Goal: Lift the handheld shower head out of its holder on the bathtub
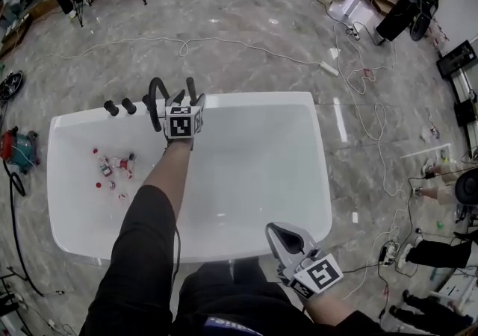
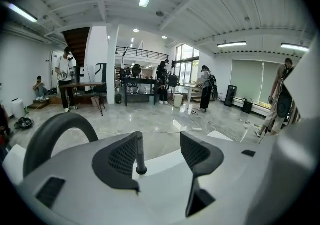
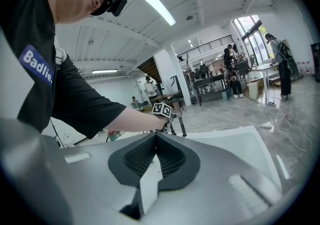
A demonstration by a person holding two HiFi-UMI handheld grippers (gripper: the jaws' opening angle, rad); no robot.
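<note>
The white bathtub [image 1: 314, 178] fills the middle of the head view. On its far rim stand a black arched spout [image 1: 154, 99] and two black knobs [image 1: 119, 107]. My left gripper [image 1: 184, 97] reaches over that rim beside the spout. In the left gripper view the handheld shower head [image 2: 139, 150] is a slim black rod standing upright in its holder on the rim. My left gripper [image 2: 160, 144] is open around it, and the rod sits close against the left jaw. The spout [image 2: 55, 124] arches to the left. My right gripper [image 1: 287, 237] hovers shut and empty at the near rim.
Several small bottles [image 1: 112, 172] lie in the tub's left end. Cables [image 1: 358, 81] trail over the marble floor beyond and right of the tub. A red tool [image 1: 15, 146] sits on the floor at left. Desks and people stand at the room's far side.
</note>
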